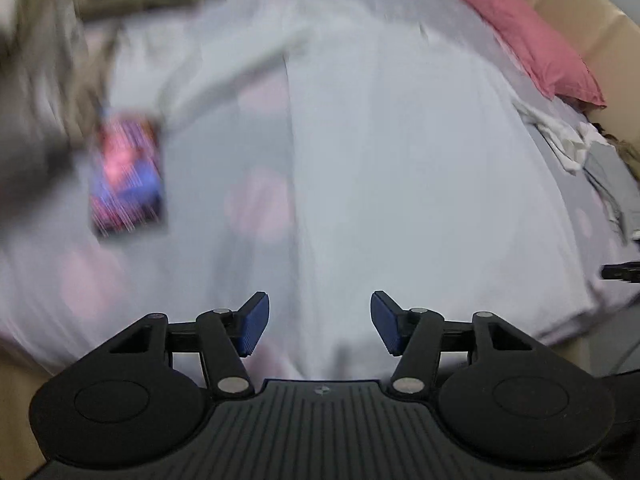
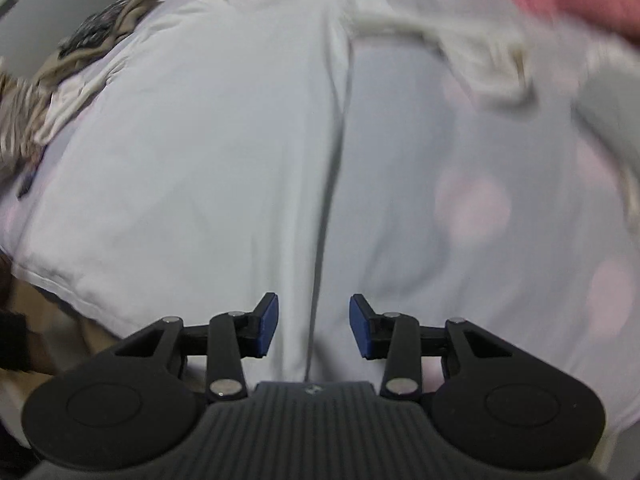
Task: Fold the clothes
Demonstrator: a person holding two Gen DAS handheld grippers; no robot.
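A white garment [image 1: 400, 152] lies spread flat on the bed, with a straight edge running down the middle of the left wrist view. The same white garment [image 2: 200, 152] fills the left half of the right wrist view, its edge running down the centre. My left gripper [image 1: 319, 326] hovers open above the garment's near part, nothing between its blue pads. My right gripper [image 2: 313, 327] is open too, straddling the garment's edge from above. Both views are motion-blurred.
The bed sheet [image 2: 480, 200] is pale with pink dots. A pink pillow [image 1: 532, 44] lies at the far right. A folded blue-and-red cloth [image 1: 128, 172] sits at left. Crumpled white and grey clothes [image 1: 576, 148] lie at right, patterned clothes [image 2: 88, 40] at far left.
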